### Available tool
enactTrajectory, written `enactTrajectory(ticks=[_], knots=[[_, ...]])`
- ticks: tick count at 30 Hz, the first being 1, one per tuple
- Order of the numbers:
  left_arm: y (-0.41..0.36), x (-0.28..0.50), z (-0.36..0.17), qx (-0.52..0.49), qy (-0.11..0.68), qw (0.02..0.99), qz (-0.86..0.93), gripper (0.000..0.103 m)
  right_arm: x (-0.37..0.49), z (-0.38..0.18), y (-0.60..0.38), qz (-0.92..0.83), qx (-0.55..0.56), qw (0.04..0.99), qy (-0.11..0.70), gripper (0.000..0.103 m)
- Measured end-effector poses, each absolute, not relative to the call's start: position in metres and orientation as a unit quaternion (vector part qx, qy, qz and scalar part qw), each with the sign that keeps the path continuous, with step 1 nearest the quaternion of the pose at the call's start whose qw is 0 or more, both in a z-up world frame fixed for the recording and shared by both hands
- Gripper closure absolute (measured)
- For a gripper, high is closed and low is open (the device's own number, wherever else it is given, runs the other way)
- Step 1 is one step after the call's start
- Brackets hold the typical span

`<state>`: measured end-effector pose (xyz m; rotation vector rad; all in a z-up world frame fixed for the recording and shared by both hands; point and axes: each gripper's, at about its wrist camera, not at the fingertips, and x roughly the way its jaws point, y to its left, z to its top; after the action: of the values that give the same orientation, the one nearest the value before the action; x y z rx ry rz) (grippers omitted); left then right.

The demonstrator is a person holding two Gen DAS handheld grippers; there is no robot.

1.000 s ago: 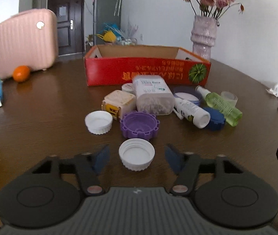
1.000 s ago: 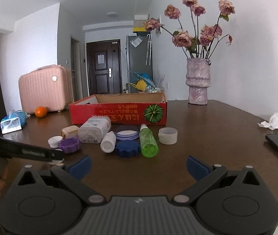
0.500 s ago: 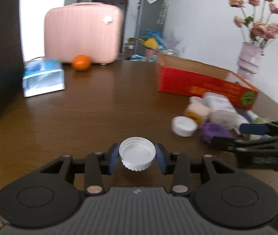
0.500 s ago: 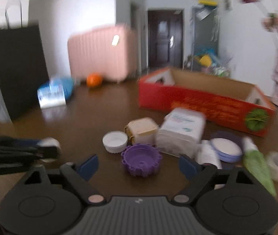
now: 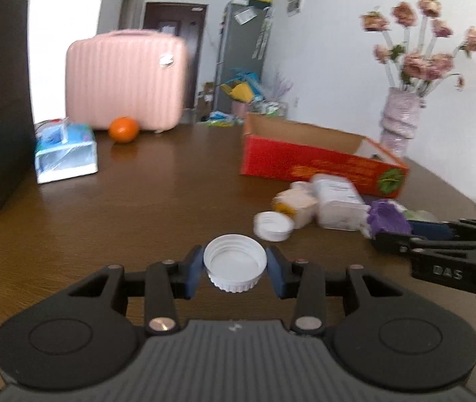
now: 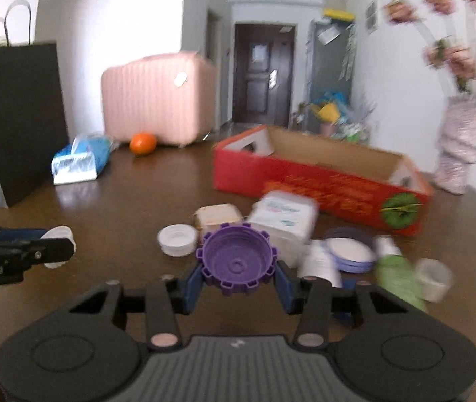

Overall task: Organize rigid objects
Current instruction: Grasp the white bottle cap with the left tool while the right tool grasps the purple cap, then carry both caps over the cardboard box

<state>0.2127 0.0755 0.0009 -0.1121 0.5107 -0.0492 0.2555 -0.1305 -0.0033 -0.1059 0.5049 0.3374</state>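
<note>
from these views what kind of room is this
Likely a home living or dining area: a wooden table, a fridge by the front door, a pink suitcase, and a vase of flowers.

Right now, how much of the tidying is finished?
Nothing visibly sits in the red cardboard box yet. The left tool grips a white ribbed cap; the right tool grips a purple notched lid. The white tub, green bottle and others wait.
</note>
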Motion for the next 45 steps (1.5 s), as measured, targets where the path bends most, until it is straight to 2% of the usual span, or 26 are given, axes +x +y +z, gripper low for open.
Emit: enactTrajectory(ticks=[12,24,34,45], knots=[[0.002,0.142,0.029,-0.011,0.197,0.976,-0.095,0.062,0.129,0.012,-0.241,0.029,-0.016,0.983,0.180,0.058],[-0.005,0.124,0.041,0.000,0.180,0.979,-0.094,0.062,0.106,0.015,-0.243,0.042,-0.008,0.986,0.159,0.058],[-0.009,0.178,0.063,0.014,0.142,0.986,-0.092,0.062,0.147,0.027,-0.243,0.049,0.003,0.989,0.137,0.058],[-0.012,0.307,0.092,0.021,0.127,0.986,-0.103,0.062,0.290,0.062,-0.250,0.087,0.014,0.986,0.141,0.058]])
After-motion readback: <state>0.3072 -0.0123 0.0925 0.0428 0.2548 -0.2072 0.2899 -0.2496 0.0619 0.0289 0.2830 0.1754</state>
